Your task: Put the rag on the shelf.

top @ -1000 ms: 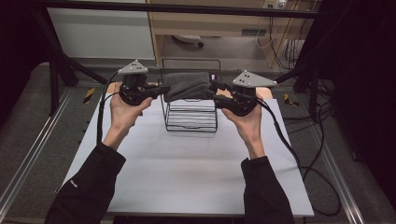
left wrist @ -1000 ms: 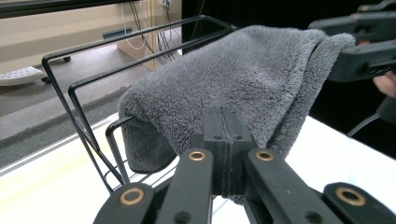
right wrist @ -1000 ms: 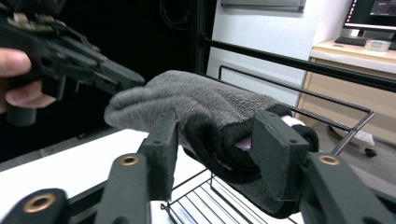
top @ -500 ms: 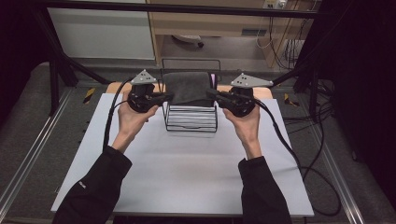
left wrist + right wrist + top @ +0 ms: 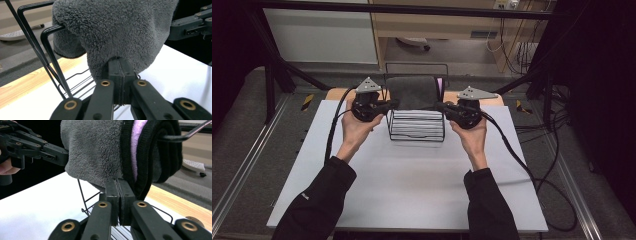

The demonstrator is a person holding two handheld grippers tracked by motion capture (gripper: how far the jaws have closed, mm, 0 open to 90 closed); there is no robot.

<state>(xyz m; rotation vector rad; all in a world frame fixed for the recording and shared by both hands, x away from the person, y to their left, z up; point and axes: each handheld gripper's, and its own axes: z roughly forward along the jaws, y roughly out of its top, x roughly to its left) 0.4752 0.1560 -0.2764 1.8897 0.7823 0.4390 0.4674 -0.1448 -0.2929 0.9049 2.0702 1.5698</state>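
Overhead: white table; grey floor; dark surroundings

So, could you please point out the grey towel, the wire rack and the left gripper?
grey towel [image 5: 412, 92]: high view, middle of its top.
wire rack [image 5: 416, 131]: high view, front wires.
left gripper [image 5: 119, 75]: left gripper view, shut jaw tips.

Lab: black frame rig, cables, white worktable.
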